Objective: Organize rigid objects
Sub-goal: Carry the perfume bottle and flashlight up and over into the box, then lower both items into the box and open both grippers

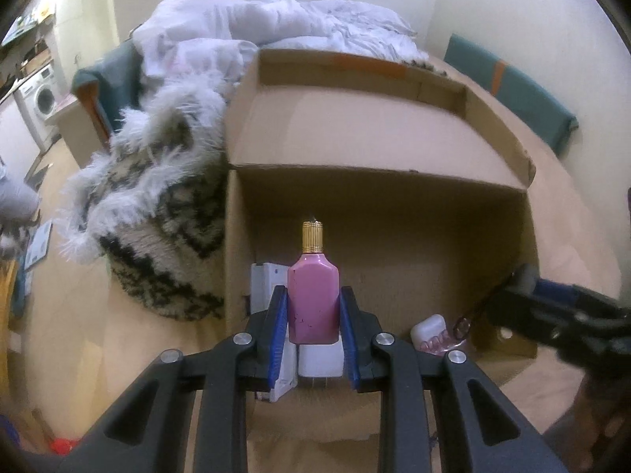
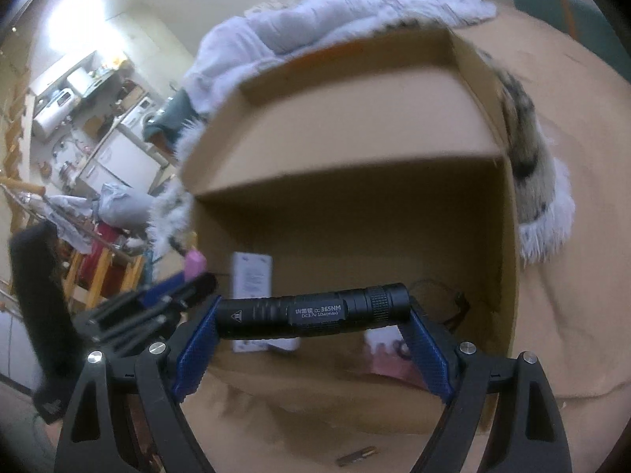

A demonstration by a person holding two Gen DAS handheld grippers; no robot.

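My left gripper (image 1: pixel 313 295) is shut on a pink bottle (image 1: pixel 313 301) with a gold cap, held upright over the open cardboard box (image 1: pixel 378 149). Below it in the box lie white boxes (image 1: pixel 268 287) and a white case (image 1: pixel 428 329) beside a pink item. My right gripper (image 2: pixel 311 307) is shut on a black flashlight (image 2: pixel 311 311), held crosswise between the blue pads above the same box (image 2: pixel 355 118). The left gripper with the pink bottle (image 2: pixel 193 262) shows at the left of the right wrist view. The right gripper (image 1: pixel 560 311) enters the left wrist view from the right.
A shaggy white and black rug (image 1: pixel 157 213) lies left of the box. White bedding (image 1: pixel 276 23) is piled behind it. A white booklet (image 2: pixel 252 276) lies on the box floor. A small brass-coloured piece (image 2: pixel 357 455) lies on the brown surface in front.
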